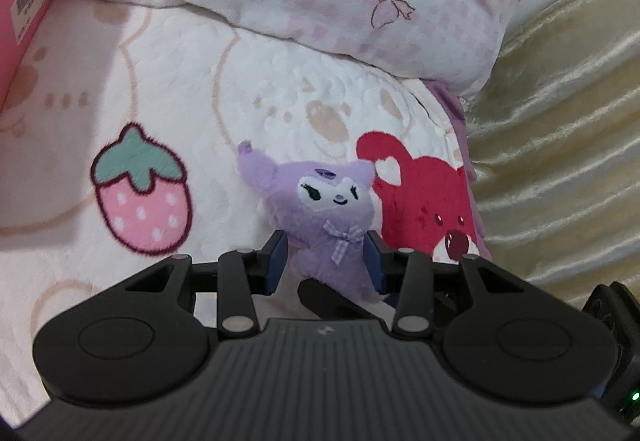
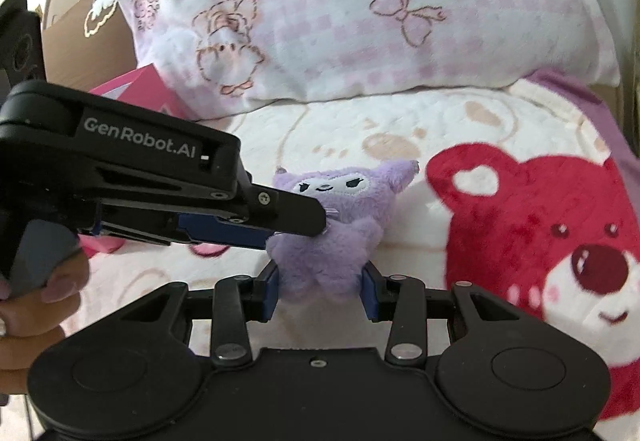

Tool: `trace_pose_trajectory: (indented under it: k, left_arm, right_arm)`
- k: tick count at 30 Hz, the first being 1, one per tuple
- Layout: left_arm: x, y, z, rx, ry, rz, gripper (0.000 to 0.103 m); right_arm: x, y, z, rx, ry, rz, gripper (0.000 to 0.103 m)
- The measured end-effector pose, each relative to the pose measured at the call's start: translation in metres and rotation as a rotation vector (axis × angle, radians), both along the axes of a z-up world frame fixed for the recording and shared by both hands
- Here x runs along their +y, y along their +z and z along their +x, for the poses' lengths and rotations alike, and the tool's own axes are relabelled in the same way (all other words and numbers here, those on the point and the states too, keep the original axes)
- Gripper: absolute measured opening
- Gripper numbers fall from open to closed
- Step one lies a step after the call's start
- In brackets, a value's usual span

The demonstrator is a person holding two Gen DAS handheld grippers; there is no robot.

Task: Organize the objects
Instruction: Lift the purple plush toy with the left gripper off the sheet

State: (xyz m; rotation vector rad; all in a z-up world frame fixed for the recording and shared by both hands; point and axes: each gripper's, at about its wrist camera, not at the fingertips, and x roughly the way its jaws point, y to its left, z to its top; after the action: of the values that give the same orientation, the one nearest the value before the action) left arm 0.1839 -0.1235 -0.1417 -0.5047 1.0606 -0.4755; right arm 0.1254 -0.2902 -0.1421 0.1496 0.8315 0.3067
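A small purple plush toy with a stitched face and a checked bow is held upright above the blanket, gripped by both tools. In the left wrist view my left gripper is shut on the toy's body just below the bow, its blue pads pressing in from each side. In the right wrist view my right gripper is shut on the toy's lower body. The left gripper reaches in from the left and clamps the toy under its face. A hand holds that tool's handle.
A white blanket printed with a strawberry and a red bear covers the bed. A pink-checked pillow lies behind it. A pink box stands at the far left, a cardboard box behind it. Shiny gold fabric hangs on the right.
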Motion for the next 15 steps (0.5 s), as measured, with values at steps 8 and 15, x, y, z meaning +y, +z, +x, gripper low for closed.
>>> trace_pose_trajectory:
  k: [8,15]
  left_arm:
    - [0.011,-0.006,-0.018,0.045,-0.010,0.013,0.040]
    - [0.009,-0.015,-0.025,0.046,-0.009,0.045,0.040]
  right_arm:
    - [0.008,-0.007,-0.026,0.058,0.015,-0.001,0.045]
    - [0.014,-0.009,-0.037,0.038,0.026,-0.085,0.062]
